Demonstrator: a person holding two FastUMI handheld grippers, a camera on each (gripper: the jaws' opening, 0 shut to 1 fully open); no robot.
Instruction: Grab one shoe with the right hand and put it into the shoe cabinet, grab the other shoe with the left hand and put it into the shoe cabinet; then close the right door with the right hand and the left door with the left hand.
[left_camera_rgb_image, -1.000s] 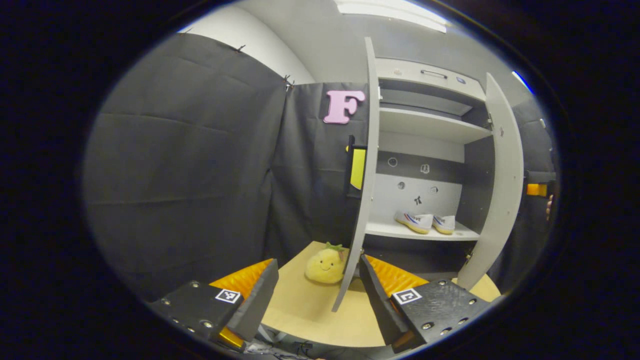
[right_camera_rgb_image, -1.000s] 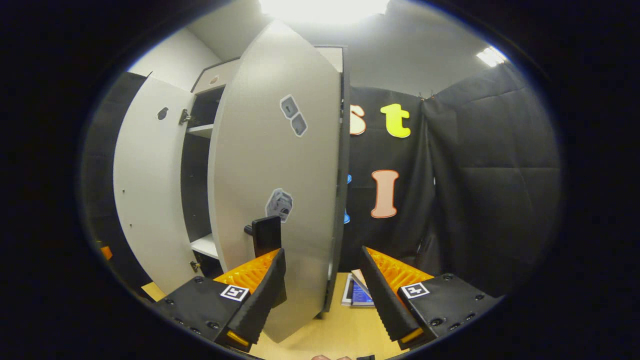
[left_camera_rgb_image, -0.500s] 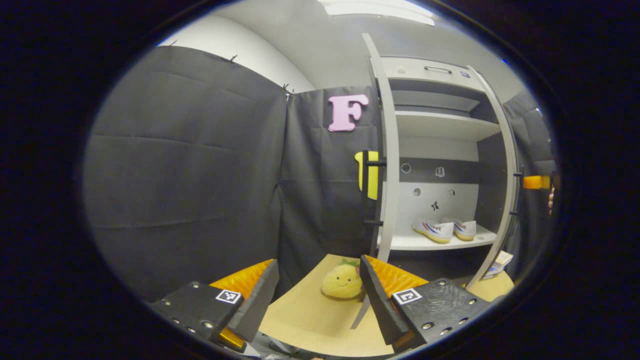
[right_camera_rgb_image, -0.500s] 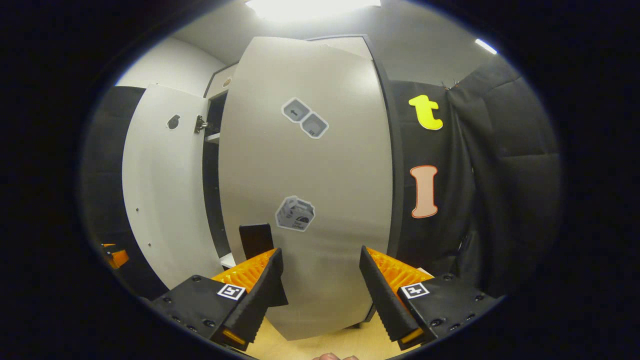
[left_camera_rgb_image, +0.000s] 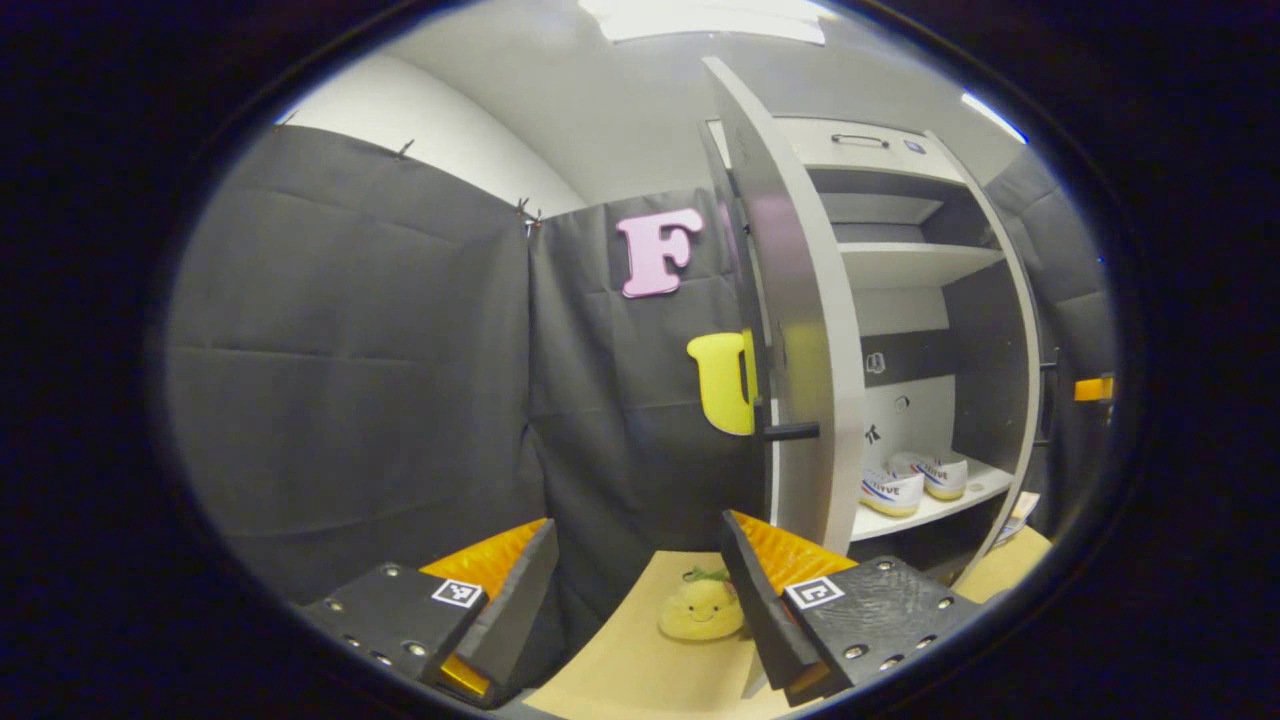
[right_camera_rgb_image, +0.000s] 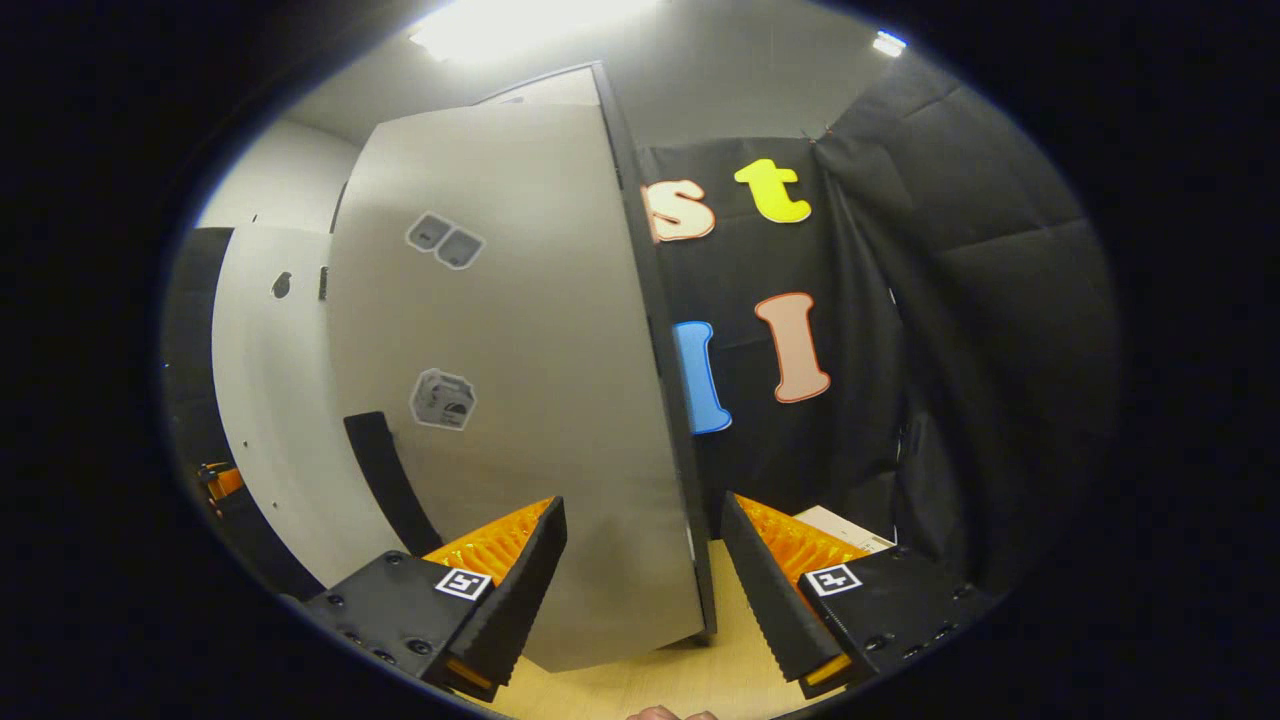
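While both shoes sit side by side on the lower shelf of the shoe cabinet, up and to the right of the left gripper, that gripper's jaws stand wide apart with nothing between them. Its right finger lies in front of the bottom of the left door; whether it touches the door cannot be told. This door stands partly open, its dark handle sticking out above the jaws. A yellow plush toy rests on the tabletop between the two fingers, farther off.

Seen from the right gripper view, the right gripper also has its jaws spread wide and holds nothing. The right door fills the space just ahead of the jaws, nearly flush with the cabinet's dark edge, its dark handle up and to the left of the left finger. Beyond it, further left, the left door stands open. The left gripper shows small at the far left.
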